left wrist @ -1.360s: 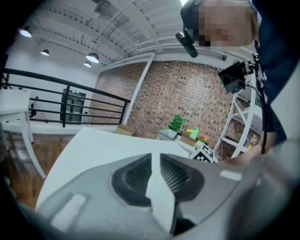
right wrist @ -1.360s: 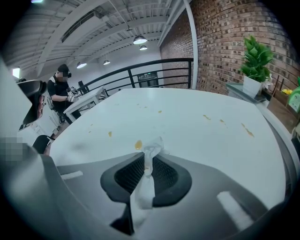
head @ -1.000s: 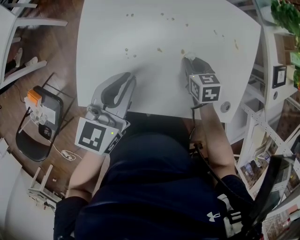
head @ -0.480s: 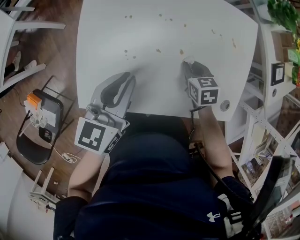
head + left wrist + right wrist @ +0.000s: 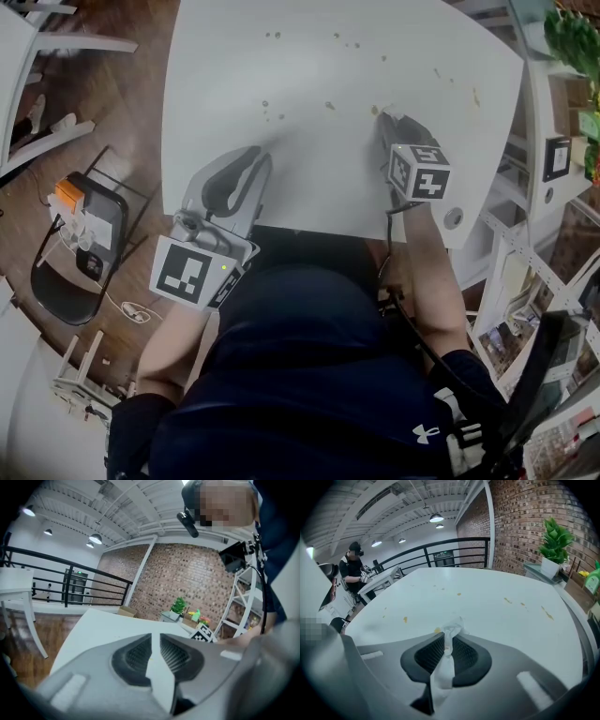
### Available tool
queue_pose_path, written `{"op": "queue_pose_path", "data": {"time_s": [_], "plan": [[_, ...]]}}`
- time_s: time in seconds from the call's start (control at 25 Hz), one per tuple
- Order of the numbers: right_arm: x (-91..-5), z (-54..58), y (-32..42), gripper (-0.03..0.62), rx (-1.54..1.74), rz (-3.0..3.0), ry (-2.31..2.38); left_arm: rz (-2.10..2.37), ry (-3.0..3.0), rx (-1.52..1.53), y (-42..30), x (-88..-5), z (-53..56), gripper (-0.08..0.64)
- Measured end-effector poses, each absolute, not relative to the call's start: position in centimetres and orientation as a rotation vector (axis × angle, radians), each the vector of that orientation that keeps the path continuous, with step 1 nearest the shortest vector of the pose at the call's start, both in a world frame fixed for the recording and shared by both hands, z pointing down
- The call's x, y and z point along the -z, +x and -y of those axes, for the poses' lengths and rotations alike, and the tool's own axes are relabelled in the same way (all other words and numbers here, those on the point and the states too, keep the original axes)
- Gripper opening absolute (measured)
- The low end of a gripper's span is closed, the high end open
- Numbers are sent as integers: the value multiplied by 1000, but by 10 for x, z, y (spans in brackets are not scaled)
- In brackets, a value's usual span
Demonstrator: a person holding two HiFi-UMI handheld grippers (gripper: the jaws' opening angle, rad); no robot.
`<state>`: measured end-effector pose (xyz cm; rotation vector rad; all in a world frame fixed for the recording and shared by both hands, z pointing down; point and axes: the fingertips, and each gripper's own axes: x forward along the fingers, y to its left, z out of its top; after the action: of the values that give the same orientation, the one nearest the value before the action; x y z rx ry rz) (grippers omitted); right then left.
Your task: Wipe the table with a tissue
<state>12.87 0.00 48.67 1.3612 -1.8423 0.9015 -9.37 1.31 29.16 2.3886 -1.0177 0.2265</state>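
The white table (image 5: 309, 56) carries several small yellow-brown stains (image 5: 330, 105). My right gripper (image 5: 384, 120) points down at the table's right half, shut on a twisted white tissue (image 5: 451, 632) whose tip sticks out past the jaws and meets the table. A yellow stain (image 5: 437, 630) lies just left of that tip; more stains (image 5: 547, 615) lie farther out. My left gripper (image 5: 251, 161) rests low over the table's near edge. In the left gripper view this gripper (image 5: 155, 644) is shut with nothing between its jaws.
A round grommet (image 5: 454, 217) sits in the table's near right corner. White shelving (image 5: 553, 159) and a green plant (image 5: 572, 37) stand at the right, a dark chair (image 5: 75, 244) at the left. A person (image 5: 354, 569) works at another table far behind.
The right gripper with the tissue has edged slightly closer to the nearby stain. The left gripper has not moved.
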Motion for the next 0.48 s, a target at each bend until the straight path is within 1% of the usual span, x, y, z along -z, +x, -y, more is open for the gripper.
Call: {"op": "queue_pose_path", "data": {"time_s": [0.48], "plan": [[-486, 10, 125, 44, -967, 1853, 1397, 1025, 2381, -212, -102, -291, -9, 52]]}}
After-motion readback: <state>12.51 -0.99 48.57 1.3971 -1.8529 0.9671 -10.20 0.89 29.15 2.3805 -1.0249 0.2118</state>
